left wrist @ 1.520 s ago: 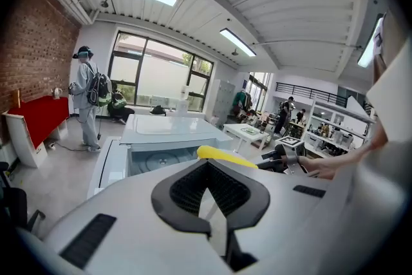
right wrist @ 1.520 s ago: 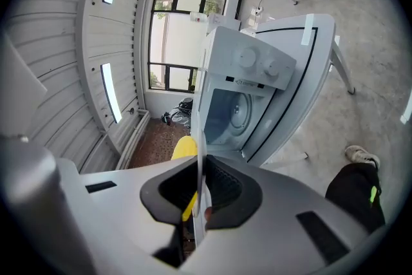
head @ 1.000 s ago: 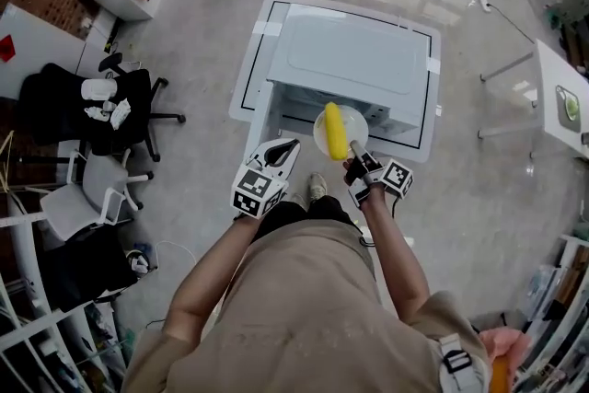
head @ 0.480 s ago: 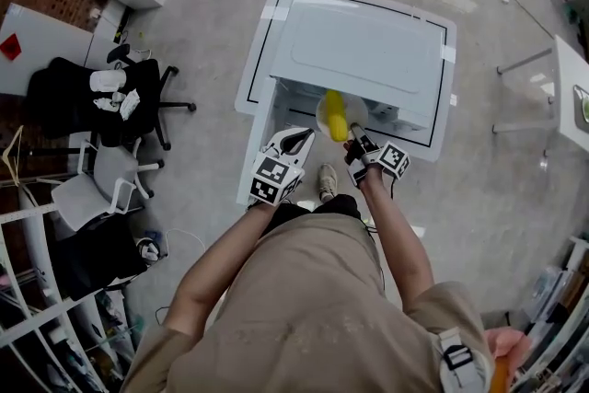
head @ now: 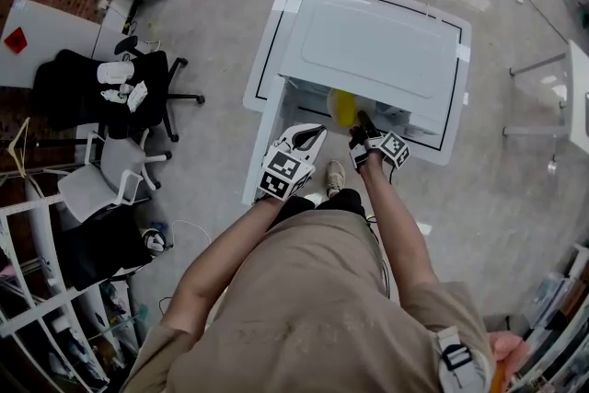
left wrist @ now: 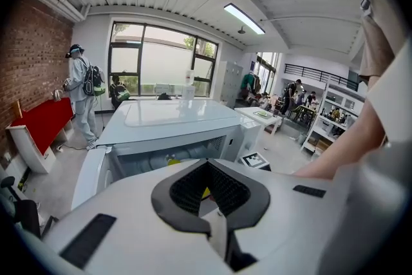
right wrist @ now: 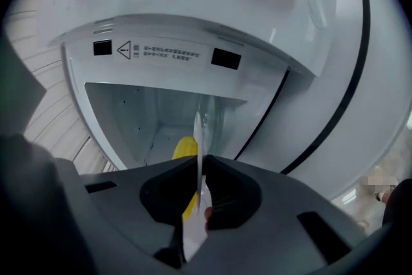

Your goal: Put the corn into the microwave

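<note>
Pinches w/ right gripper (right wrist: 197,180) rim of clear round plate (right wrist: 199,132) bearing yellow corn cob (right wrist: 183,149), at mouth of open white microwave (head: 377,41), left gripper (head: 315,135) pressed together & empty near open white door (left wrist: 87,180), black office chair (head: 101,97) well apart.

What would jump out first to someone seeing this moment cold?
A yellow corn cob on a pale plate, pinched at the rim by the right gripper, sits at the mouth of the open white microwave, top centre of the head view. The left gripper hangs empty beside it.

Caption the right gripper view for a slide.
Right gripper clamps a plate carrying corn, facing the open microwave.
</note>
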Available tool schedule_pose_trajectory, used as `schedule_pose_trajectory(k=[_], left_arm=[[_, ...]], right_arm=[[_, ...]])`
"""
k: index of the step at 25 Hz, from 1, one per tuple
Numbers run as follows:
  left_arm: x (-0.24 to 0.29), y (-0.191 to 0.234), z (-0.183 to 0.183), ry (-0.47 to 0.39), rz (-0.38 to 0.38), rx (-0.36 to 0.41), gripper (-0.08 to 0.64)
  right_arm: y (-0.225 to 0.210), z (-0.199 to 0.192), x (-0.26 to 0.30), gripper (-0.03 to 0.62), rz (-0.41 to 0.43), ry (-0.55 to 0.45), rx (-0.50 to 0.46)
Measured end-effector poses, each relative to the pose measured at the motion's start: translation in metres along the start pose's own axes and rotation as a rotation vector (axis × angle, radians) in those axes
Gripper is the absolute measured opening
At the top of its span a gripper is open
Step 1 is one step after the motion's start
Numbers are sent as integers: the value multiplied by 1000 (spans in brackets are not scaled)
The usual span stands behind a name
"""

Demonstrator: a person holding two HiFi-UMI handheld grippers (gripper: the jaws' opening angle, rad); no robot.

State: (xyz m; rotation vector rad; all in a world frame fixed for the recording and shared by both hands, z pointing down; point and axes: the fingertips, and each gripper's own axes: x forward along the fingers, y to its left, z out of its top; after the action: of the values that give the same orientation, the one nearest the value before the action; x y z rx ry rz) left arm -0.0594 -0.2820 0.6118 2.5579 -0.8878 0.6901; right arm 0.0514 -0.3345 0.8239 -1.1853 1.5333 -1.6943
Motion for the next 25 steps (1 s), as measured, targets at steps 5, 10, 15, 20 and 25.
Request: schedule_pose_trajectory(k=[5,10,15,20,25], left_arm=[[-2,8,4,-2,6,6,5],[-2,15,6,-10,12,0,5],[-1,23,9,-11,17,-4,6],[0,25,12,-9,16,-3,6],[0,27,12,-12,7,-11,5]], right_arm=[[-9,10,14,26,-15,-59,50],[-14,17,25,26,-12,-84,57],[-9,22,33,26,-4,-95,38],[-10,14,41,26,-47,-86,35],[-9,15,43,26,-115,-153,46]])
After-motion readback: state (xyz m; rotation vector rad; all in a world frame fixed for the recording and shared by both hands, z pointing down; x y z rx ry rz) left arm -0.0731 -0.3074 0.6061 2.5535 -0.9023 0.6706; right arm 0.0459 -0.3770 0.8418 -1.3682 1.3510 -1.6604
